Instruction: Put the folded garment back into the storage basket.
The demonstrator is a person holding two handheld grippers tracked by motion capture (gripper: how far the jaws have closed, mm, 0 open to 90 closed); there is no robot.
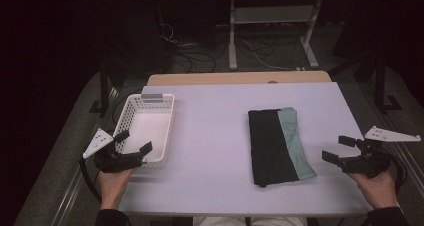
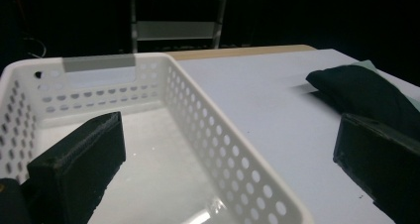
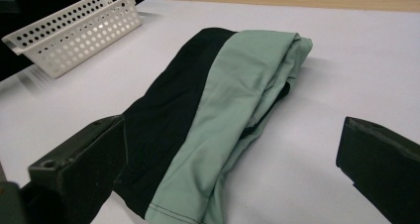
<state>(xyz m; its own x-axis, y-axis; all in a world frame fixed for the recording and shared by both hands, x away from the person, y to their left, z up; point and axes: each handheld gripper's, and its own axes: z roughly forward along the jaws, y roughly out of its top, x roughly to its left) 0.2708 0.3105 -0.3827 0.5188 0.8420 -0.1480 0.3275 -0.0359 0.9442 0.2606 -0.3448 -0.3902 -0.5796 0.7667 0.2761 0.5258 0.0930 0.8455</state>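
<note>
in the high view the folded cloth (image 1: 278, 146) is seen flat on the white table (image 1: 215, 136), toward 4 o'clock from the middle of the table, with a black half on its left and a pale green half on its right. in the right gripper view the cloth (image 3: 218, 120) is shown from close by, and there the green layer is seen to be creased and rolled at its far edge, which cannot be read from above. in the left gripper view only a dark end of the cloth (image 2: 361, 92) is seen, at 3 o'clock, partly covered by one jaw.

the white basket (image 1: 146, 128) with round holes is placed toward 9 o'clock on the table. the left gripper (image 1: 134, 142) is held at the near end of the basket, its jaws spread wide and holding nothing; in the left gripper view one jaw is seen over the inside of the basket (image 2: 163, 135) and the other outside its long wall. the right gripper (image 1: 339, 148) is held at 3 o'clock from the cloth, just beside it, with jaws also spread wide and empty.

behind the table, at 12 o'clock, a light metal frame (image 1: 272, 21) and cables (image 1: 195, 56) on the floor are seen. the rest of the room is very dark and probably cannot be made out.
</note>
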